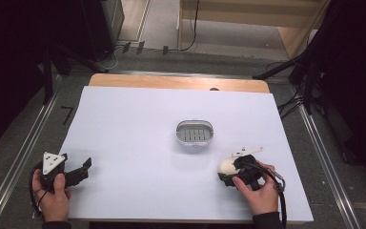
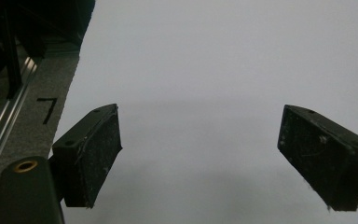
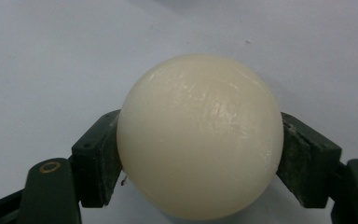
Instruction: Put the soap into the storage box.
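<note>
Right gripper (image 3: pixel 200 158) clamped on our cream soap ball (image 3: pixel 199 135), near right; soap dish (image 1: pixel 195 133) empty mid-tabletop; placing remains; left gripper (image 2: pixel 200 154) open, idle

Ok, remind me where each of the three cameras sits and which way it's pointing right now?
High view: above the person's side, looking forward and down on the white table and the oval grey slotted dish; both hands enter from the bottom.
Left gripper view: rides the left gripper, looking along its open black jaws at bare tabletop.
Right gripper view: rides the right gripper, looking along its jaws clamped on a cream, rounded soap-like ball.
Shared: the ball and right gripper show in the high view too.
</note>
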`<state>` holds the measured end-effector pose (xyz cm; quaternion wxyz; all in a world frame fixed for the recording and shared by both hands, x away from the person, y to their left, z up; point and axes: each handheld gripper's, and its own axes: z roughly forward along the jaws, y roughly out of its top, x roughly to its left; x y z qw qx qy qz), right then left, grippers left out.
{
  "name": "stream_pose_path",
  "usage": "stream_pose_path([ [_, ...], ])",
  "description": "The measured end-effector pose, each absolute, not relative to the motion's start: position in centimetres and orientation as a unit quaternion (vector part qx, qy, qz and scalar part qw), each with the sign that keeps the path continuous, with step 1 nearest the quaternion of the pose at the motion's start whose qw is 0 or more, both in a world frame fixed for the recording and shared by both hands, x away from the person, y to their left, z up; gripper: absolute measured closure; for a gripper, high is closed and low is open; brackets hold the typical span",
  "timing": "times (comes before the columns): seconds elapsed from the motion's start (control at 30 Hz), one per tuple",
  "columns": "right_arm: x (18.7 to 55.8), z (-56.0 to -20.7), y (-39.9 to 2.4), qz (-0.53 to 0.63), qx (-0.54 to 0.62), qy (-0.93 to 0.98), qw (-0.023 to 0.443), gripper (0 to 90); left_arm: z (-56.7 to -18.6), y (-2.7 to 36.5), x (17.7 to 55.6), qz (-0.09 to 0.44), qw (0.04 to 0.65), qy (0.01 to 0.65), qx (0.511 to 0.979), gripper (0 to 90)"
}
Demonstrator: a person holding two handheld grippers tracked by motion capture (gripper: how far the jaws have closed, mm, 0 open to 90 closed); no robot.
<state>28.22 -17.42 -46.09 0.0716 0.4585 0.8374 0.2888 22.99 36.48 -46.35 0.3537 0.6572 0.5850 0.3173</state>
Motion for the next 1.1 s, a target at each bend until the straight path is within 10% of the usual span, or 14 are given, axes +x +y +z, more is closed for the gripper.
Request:
stream_pose_path([
  [1.1,30.0,-42.6,-16.9,0.300,0.448,0.838,0.082,24.7,-46.4,36.5,23.0,0.317,0.356,0.586,0.655,14.3],
])
